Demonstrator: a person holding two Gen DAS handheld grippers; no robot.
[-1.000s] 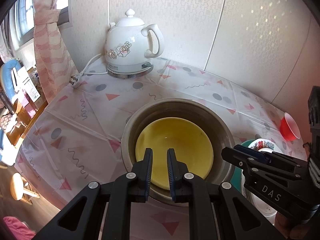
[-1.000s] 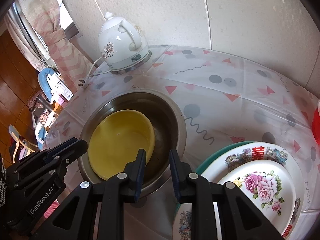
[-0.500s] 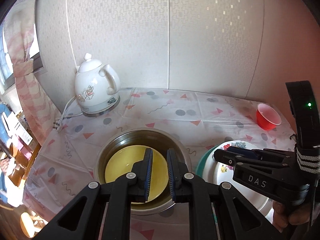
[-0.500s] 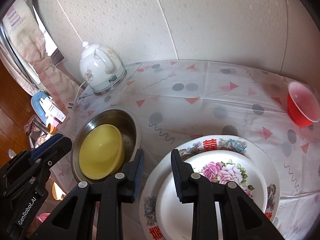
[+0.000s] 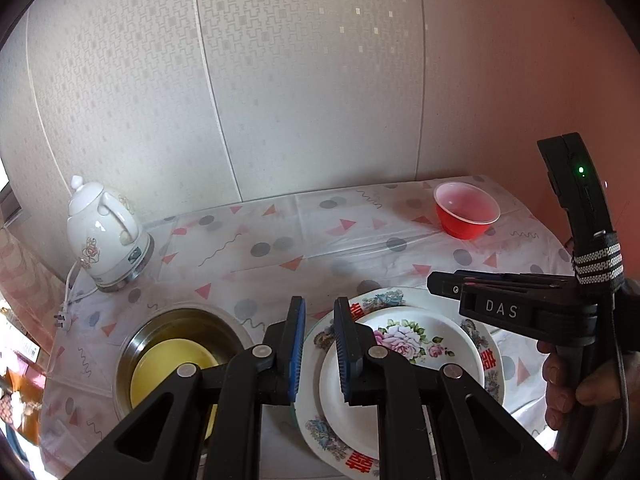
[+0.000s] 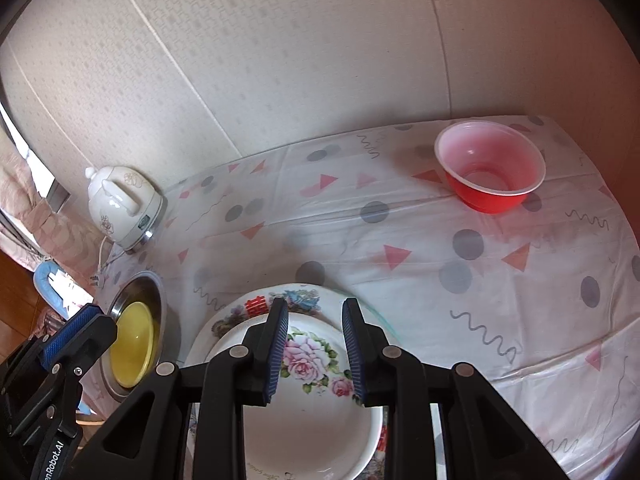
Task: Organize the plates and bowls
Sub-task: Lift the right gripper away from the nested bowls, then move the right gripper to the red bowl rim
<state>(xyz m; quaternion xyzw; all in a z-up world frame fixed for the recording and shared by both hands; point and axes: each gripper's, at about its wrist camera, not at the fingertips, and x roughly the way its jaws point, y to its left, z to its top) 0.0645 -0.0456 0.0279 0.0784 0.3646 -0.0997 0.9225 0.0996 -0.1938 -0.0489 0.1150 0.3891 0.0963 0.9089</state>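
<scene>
We take the floral plate stack as our landmark. The smaller white plate (image 6: 316,392) with pink roses lies on the larger floral plate (image 5: 486,354), whose rim carries red Chinese double-happiness characters; a green rim peeks out from beneath them in the right wrist view. To the left of the stack sits the steel basin (image 5: 136,344) with the yellow bowl (image 5: 168,368) inside it. Beyond the stack, toward the wall and to the right, stands the red bowl (image 6: 490,166), well apart from it. Far left of the stack, by the wall, is the white kettle (image 5: 102,236) with its plug lying on the patterned tablecloth (image 6: 420,240).

Our left gripper (image 5: 319,344) hangs above the gap between basin and stack, its blue-padded jaws slightly parted and holding nothing. Our right gripper (image 6: 316,344) hovers over the smaller plate, jaws spread wider, also empty. We read "DAS" on the right gripper's side in the left wrist view, and "nRobot.AI" on the left gripper's body in the right wrist view.
</scene>
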